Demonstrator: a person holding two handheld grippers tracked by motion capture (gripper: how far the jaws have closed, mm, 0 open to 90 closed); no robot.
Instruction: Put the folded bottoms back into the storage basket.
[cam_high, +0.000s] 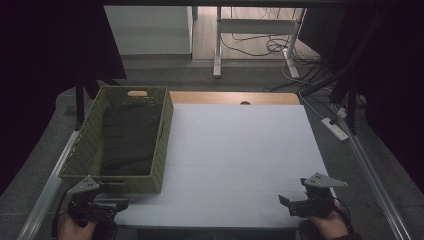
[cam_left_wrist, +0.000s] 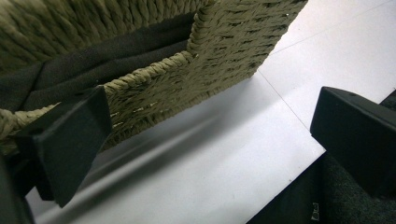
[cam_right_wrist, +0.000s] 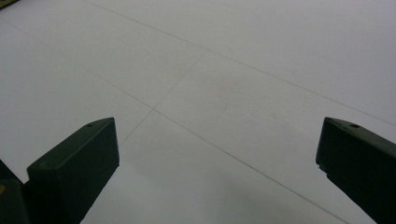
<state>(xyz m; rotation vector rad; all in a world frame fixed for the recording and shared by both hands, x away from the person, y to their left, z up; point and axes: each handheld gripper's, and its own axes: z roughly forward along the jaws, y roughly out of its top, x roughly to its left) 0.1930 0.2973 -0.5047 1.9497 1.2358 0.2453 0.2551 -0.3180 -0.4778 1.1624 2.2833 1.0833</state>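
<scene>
Resting near the desk's (cam_high: 235, 150) front edge, both tools wait with jaws spread: the left tool (cam_high: 120, 204) sits just beside the basket (cam_high: 90, 145), probably to reach the dark cloth (cam_high: 127, 140) inside it, while the right tool (cam_high: 284, 202) stays well apart.

We see a dim scene in the high view; the brightest part is the floor at the far end, and both sides sink into black. The white desk (cam_high: 240, 150) looks grey and gives no glare. In the left gripper view, the basket (cam_left_wrist: 224, 51) throws a soft shadow, and the near jaws are blurred.
</scene>
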